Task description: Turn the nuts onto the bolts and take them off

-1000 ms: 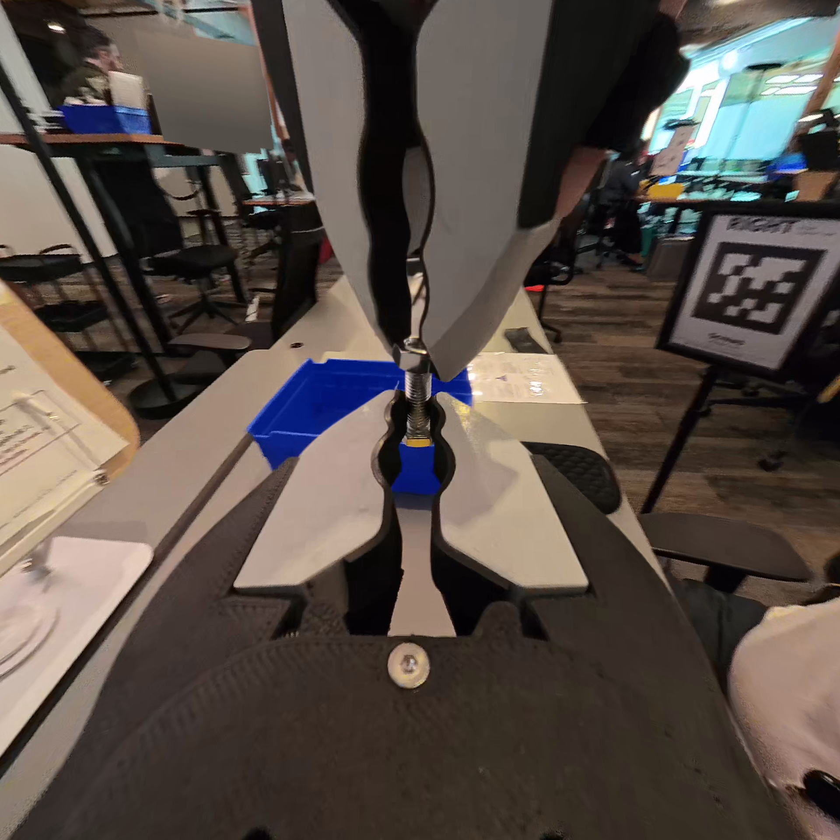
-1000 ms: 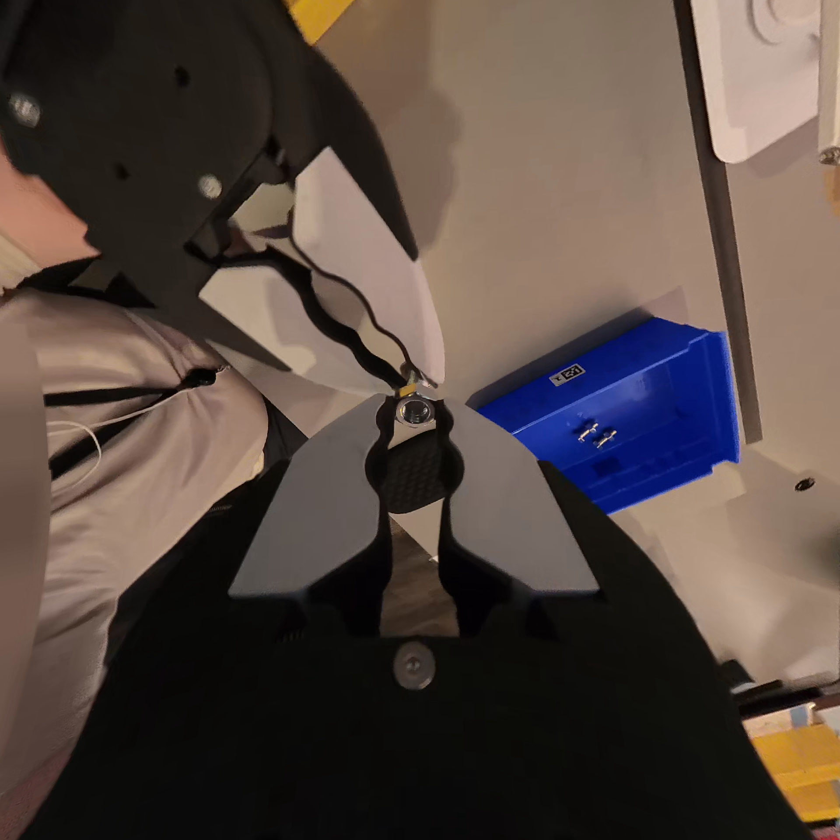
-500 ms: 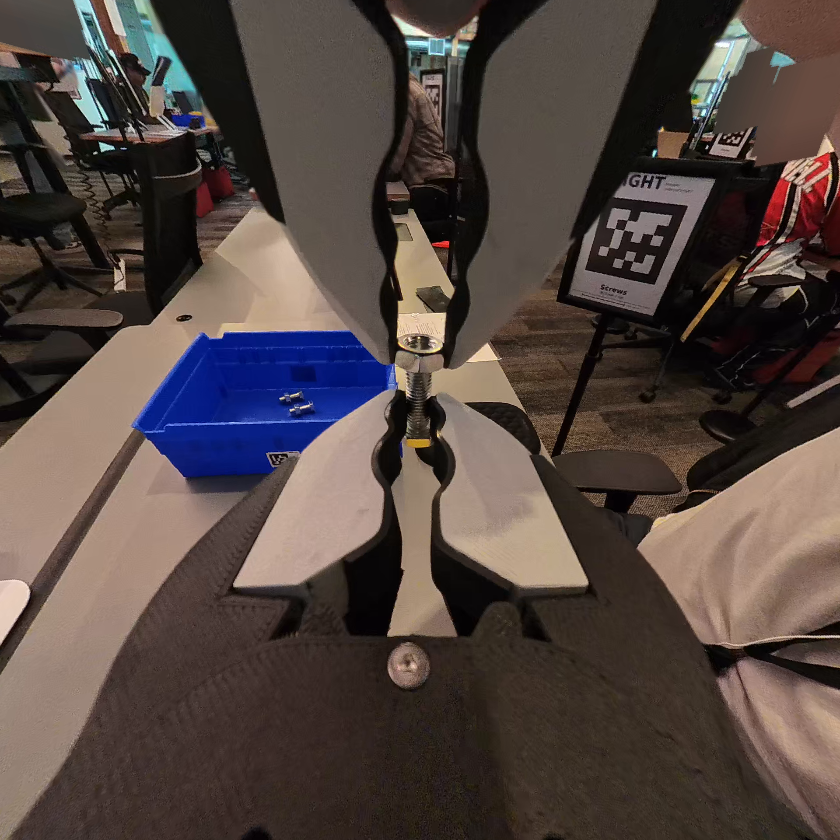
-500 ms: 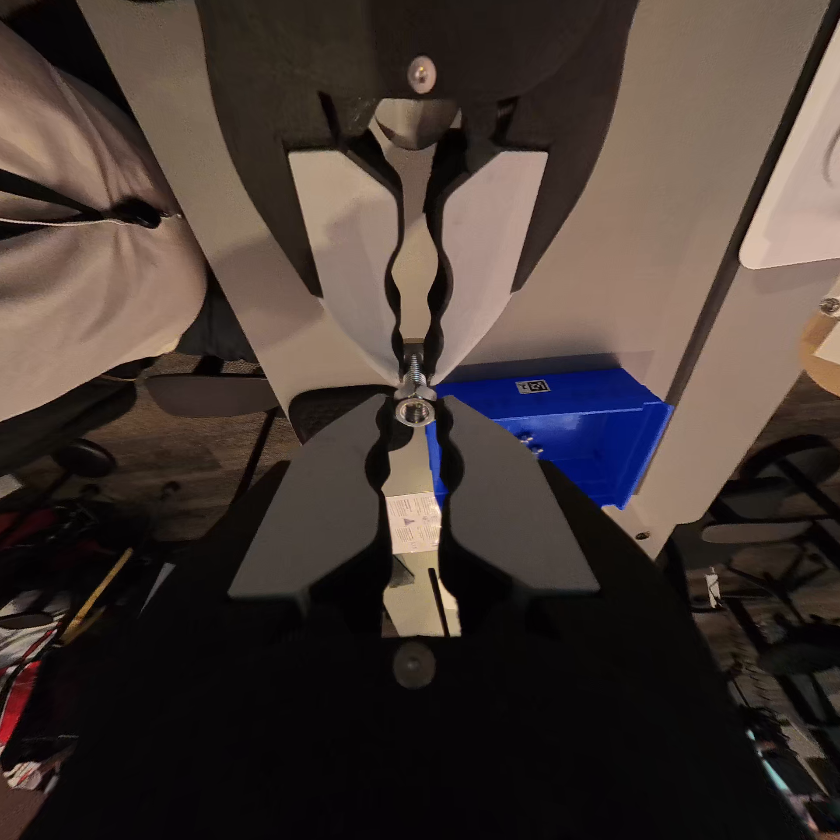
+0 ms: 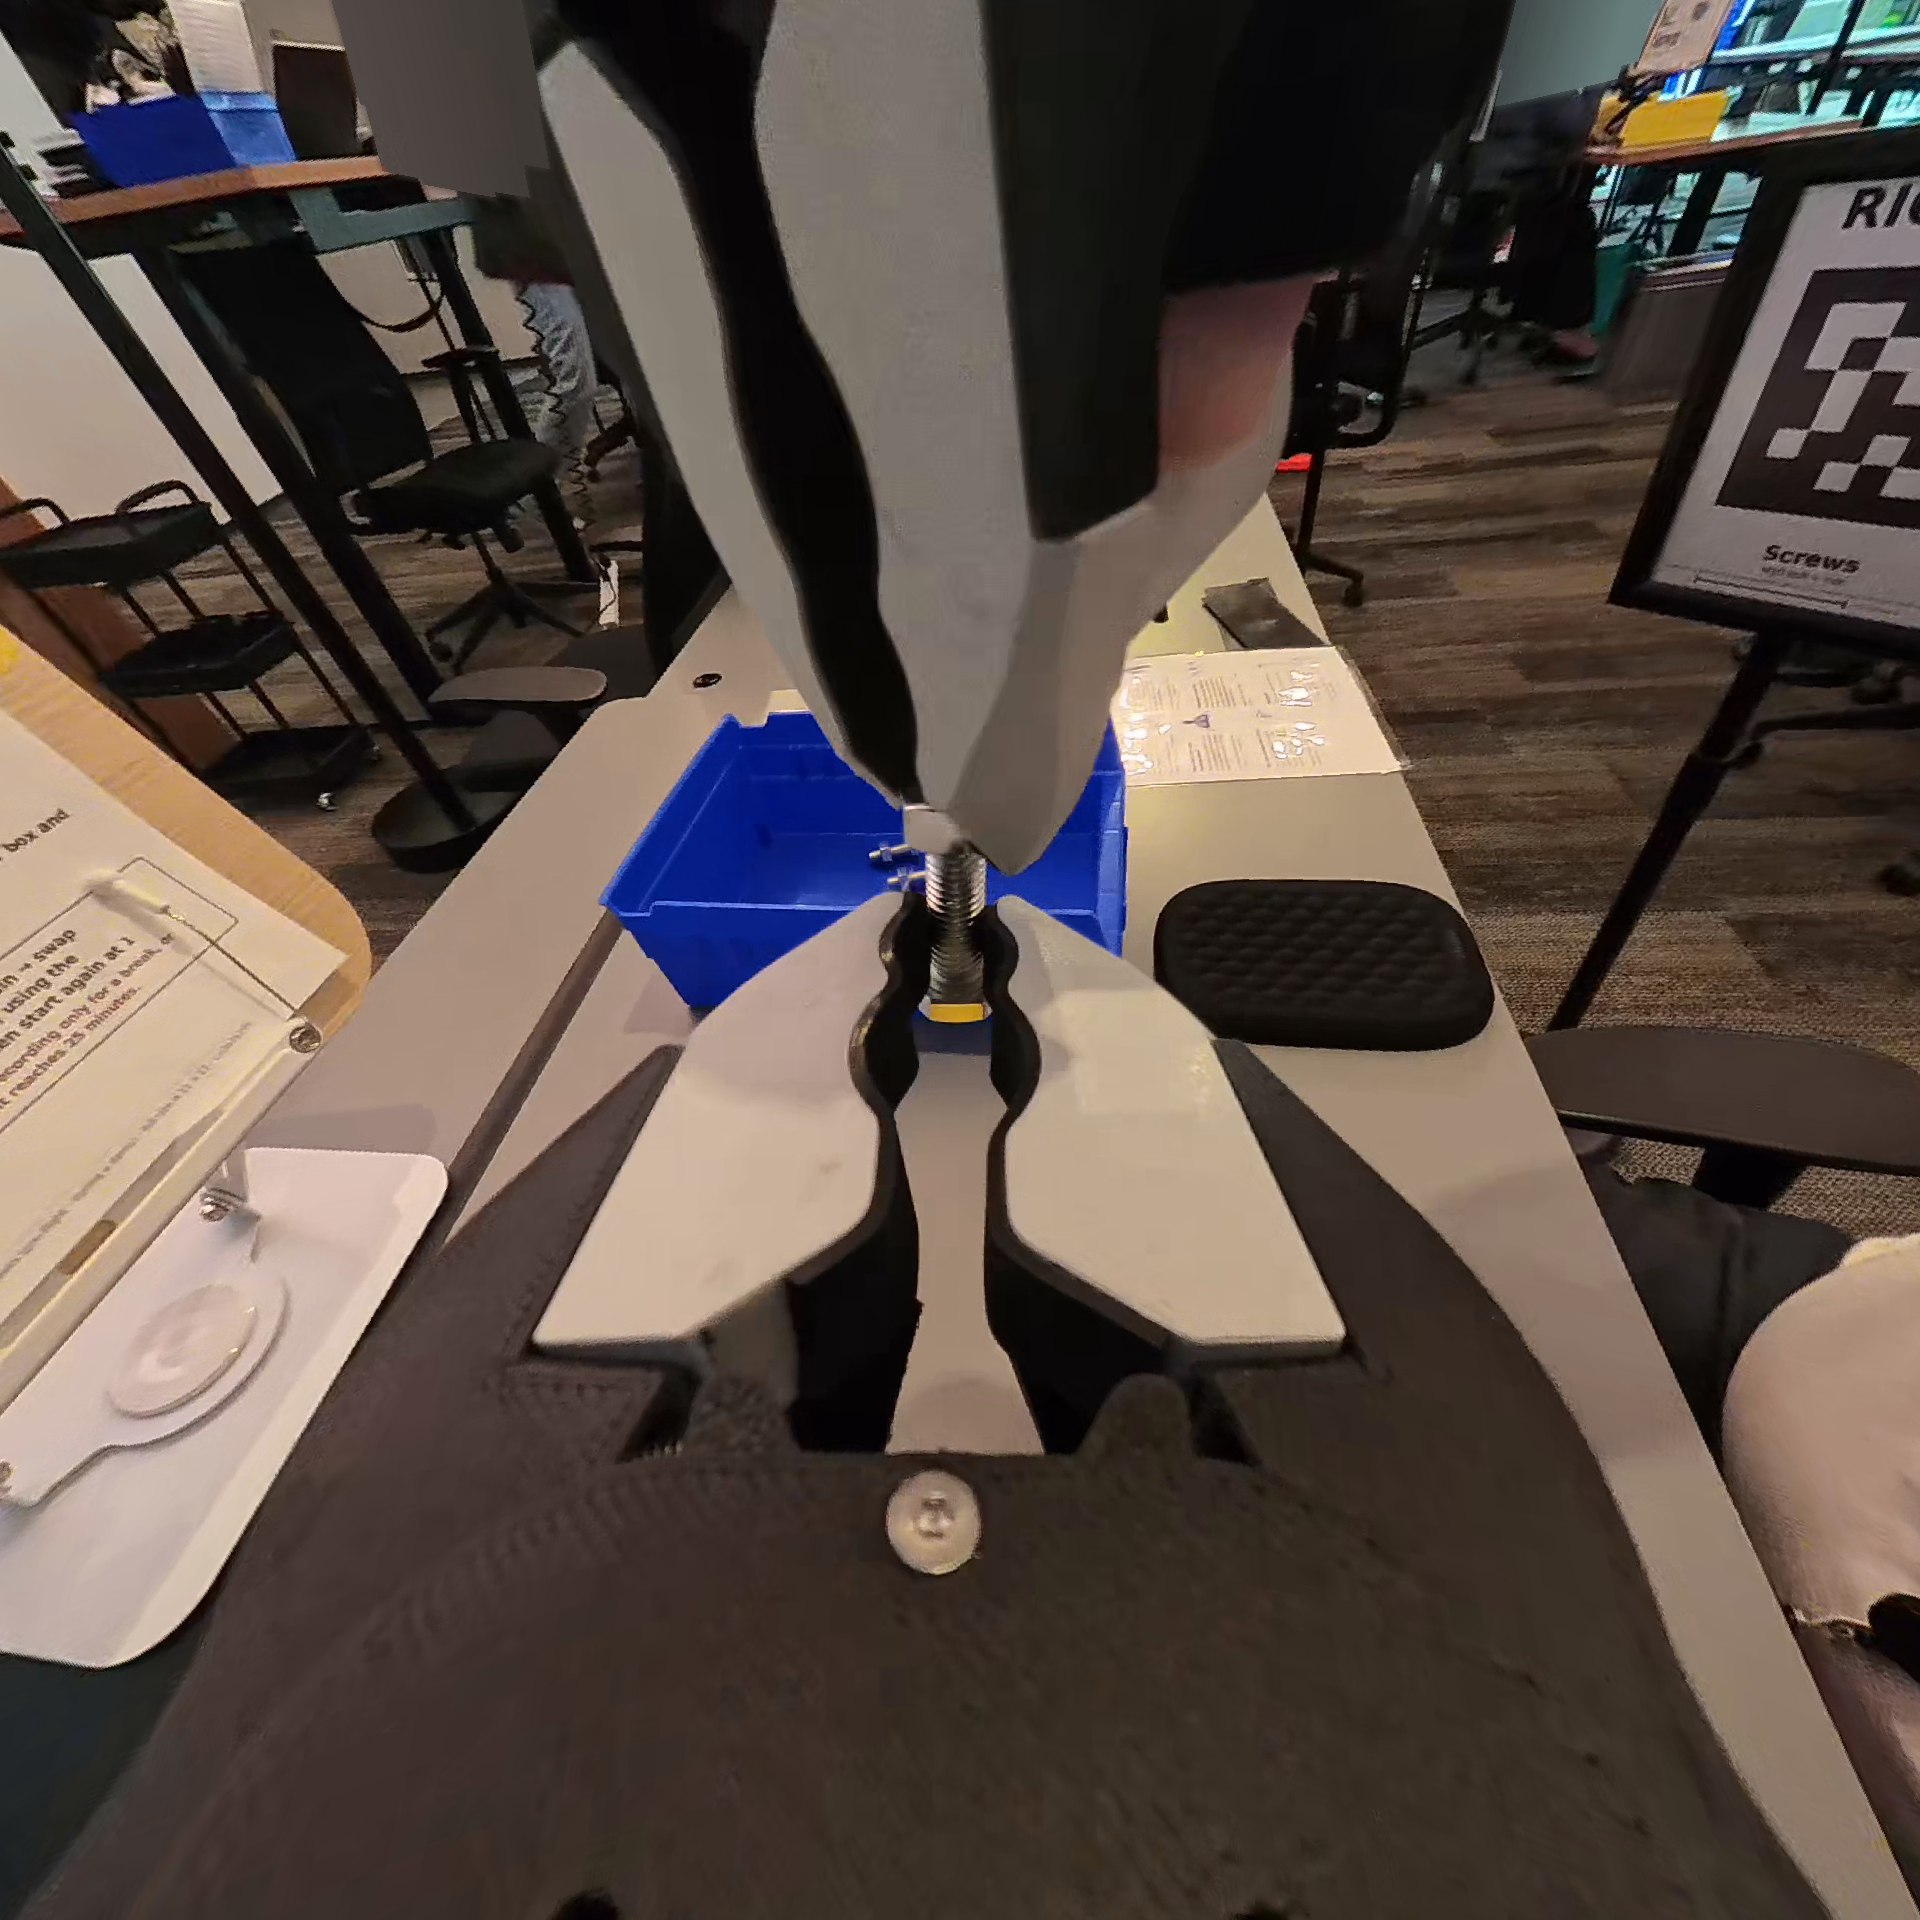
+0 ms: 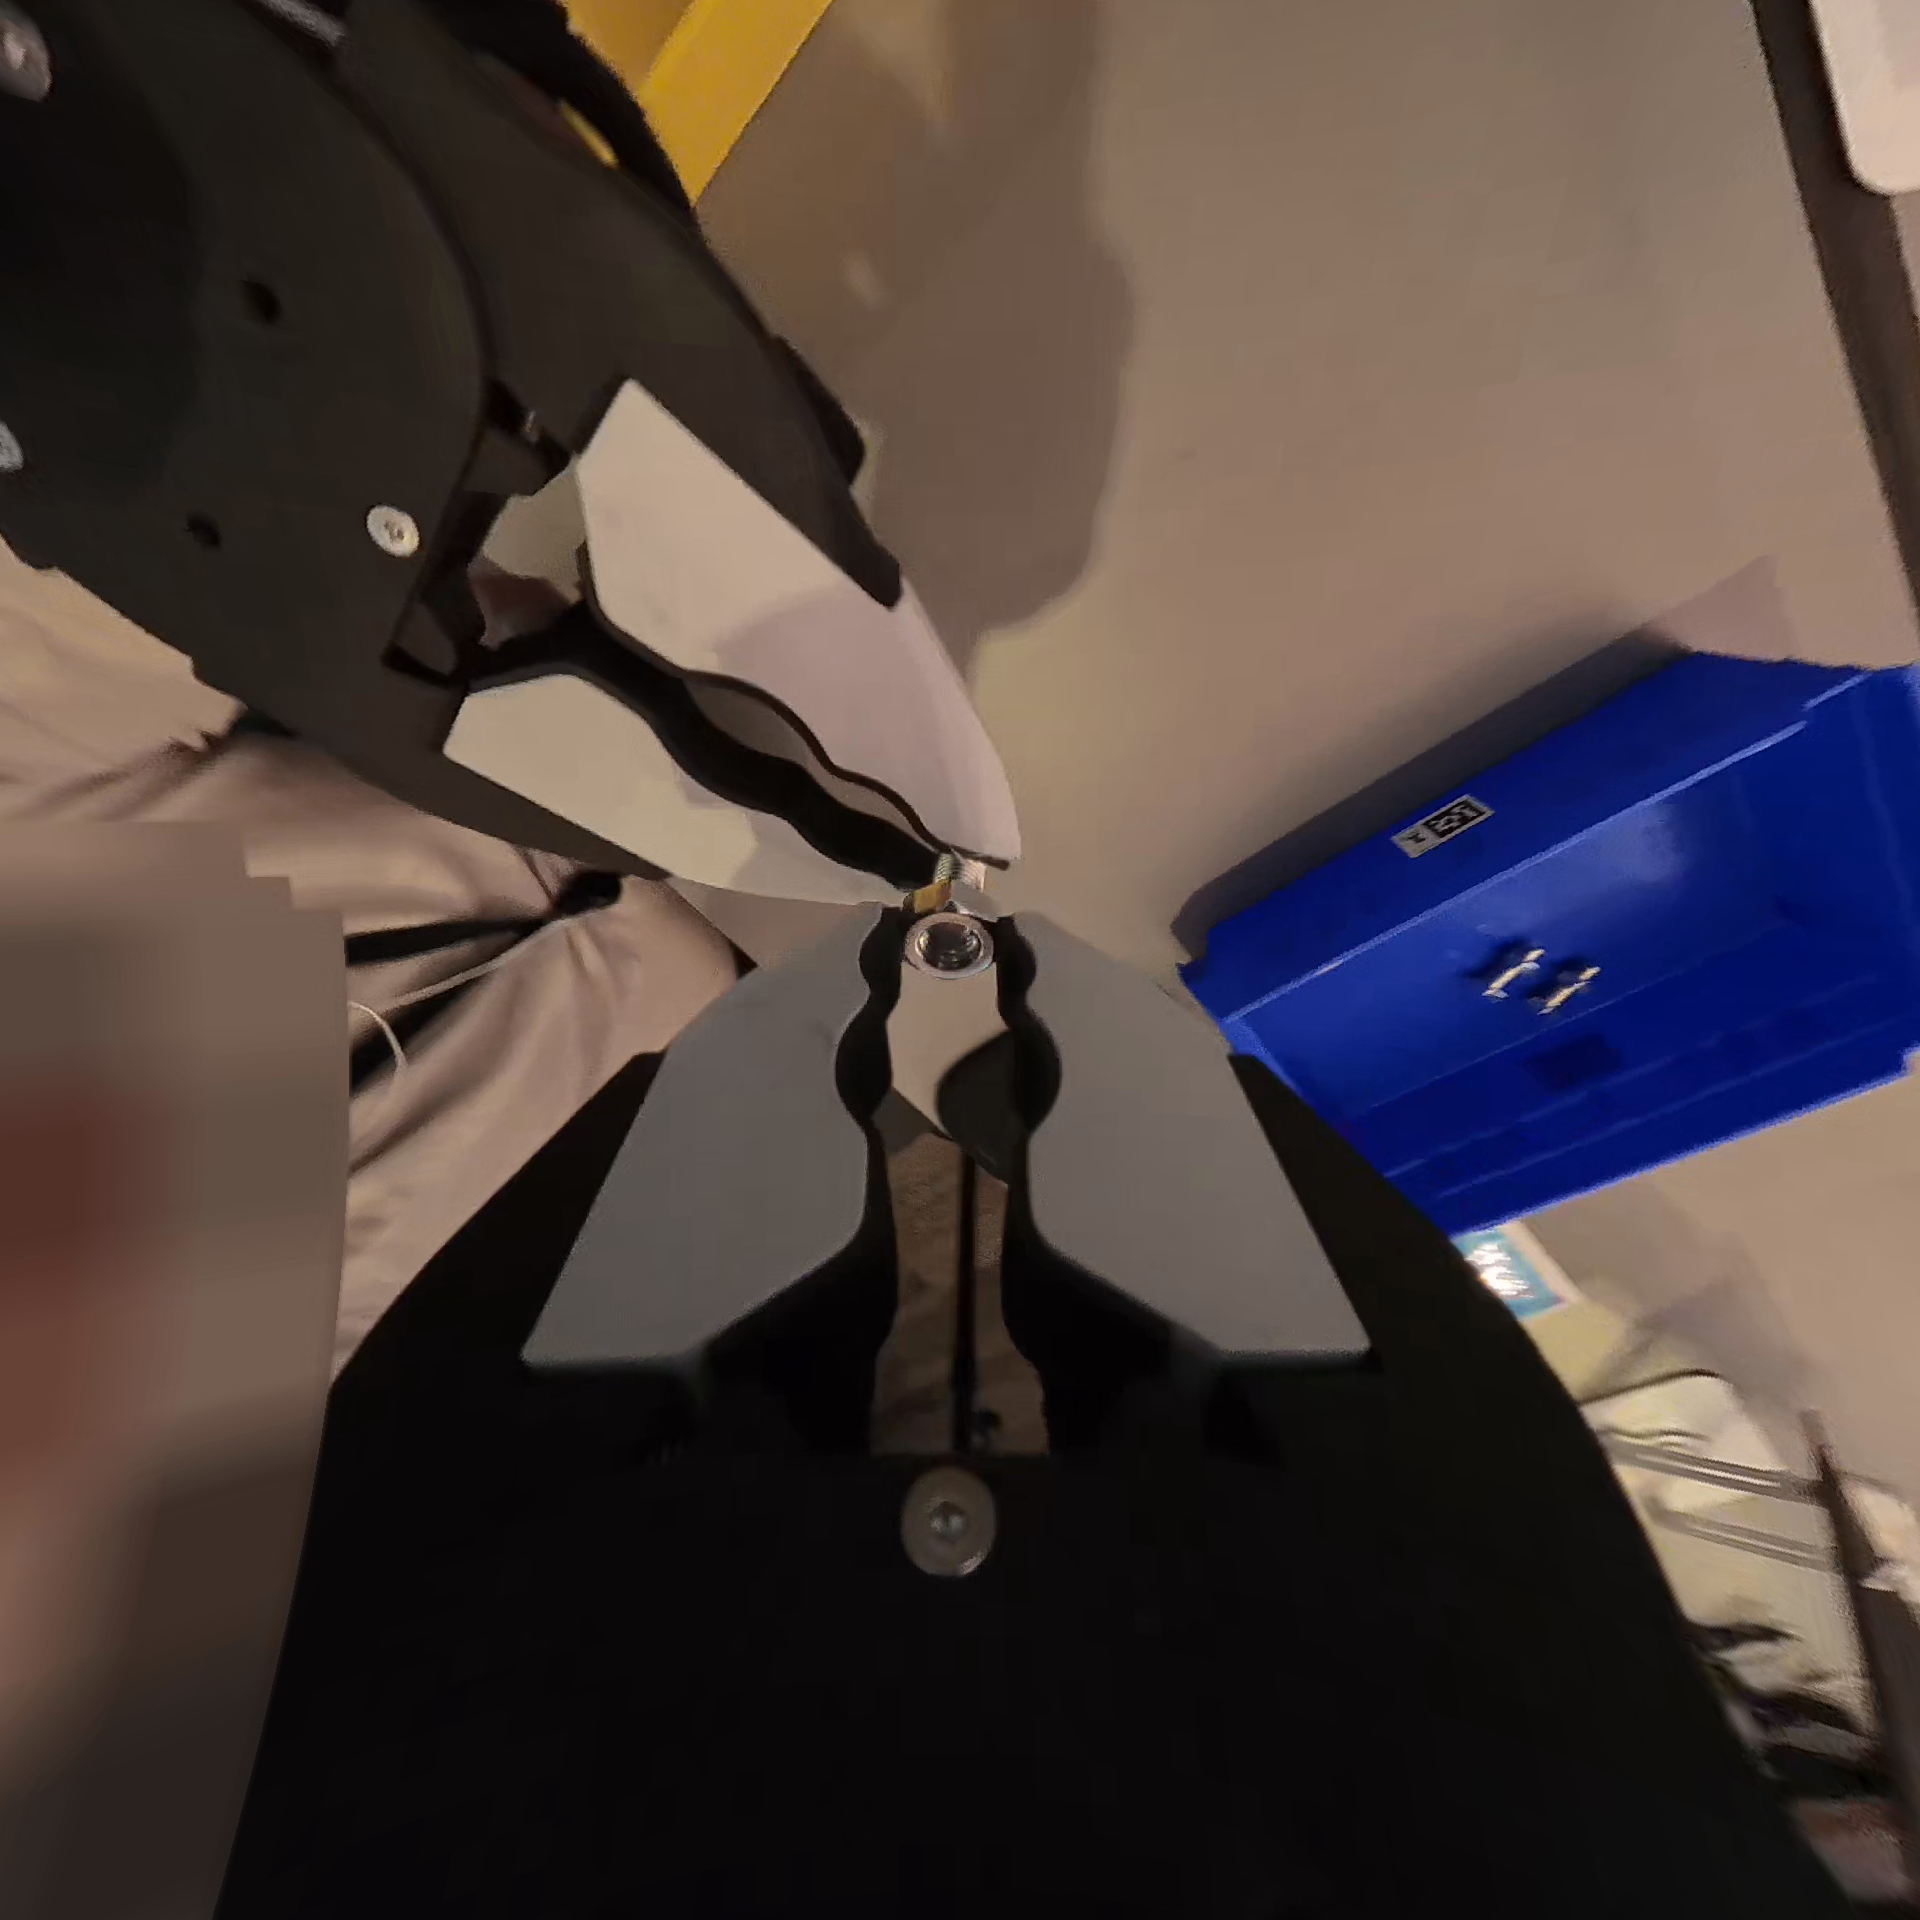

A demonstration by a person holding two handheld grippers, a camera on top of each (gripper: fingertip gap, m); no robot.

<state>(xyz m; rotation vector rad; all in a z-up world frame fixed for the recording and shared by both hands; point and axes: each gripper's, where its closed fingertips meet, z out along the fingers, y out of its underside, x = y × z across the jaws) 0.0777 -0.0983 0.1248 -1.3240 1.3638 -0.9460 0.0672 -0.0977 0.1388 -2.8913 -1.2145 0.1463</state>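
The right gripper (image 6: 948, 940) clamps a silver nut (image 6: 945, 948) between its tips. The left gripper (image 6: 940, 878) reaches in from the upper left, pinching a bolt (image 6: 951, 871) against the nut. A blue bin (image 6: 1621, 1101) sits right, holding two bolts.

Blue bin (image 5: 727, 883); silver bolt (image 5: 951, 925) w/ yellow tip; black dimpled pad (image 5: 1320, 966); grey table (image 5: 1403, 1122); b/w checker sign (image 5: 1839, 416).

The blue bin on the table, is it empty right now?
No, the blue bin holds two small bolts lying side by side on its floor.
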